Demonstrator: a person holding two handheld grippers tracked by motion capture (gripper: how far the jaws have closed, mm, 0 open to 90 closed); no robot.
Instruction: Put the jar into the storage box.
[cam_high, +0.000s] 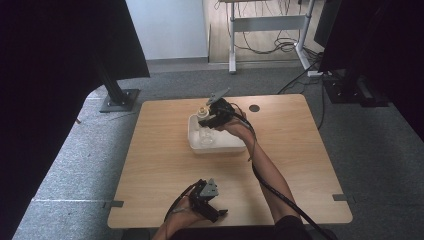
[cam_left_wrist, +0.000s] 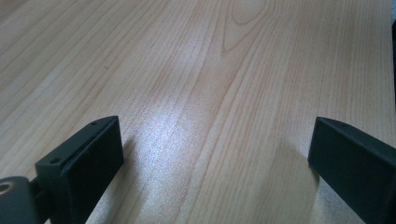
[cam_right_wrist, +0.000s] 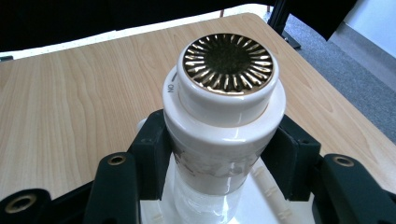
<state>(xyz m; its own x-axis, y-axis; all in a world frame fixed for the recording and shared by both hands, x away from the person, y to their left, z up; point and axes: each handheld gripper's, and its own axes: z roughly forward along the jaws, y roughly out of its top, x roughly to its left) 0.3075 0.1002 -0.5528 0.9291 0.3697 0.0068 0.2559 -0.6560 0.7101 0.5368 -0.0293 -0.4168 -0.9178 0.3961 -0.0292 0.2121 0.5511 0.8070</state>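
Grinder bottle (cam_right_wrist: 224, 116), clear glass with white gold-topped cap, stood upright over white tray (cam_high: 218, 146), clamped at its collar by right gripper (cam_high: 211, 118); left gripper (cam_left_wrist: 215, 154) rested wide open and empty on wooden table (cam_high: 165, 165).

A clear glass bottle with a white cap and ribbed gold top (cam_right_wrist: 227, 105) stands upright over the white rectangular plastic tray (cam_high: 220, 146), toward twelve o'clock of the table's centre.

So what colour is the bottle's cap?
White cap with a gold ribbed top disc; clearest in the right gripper view.
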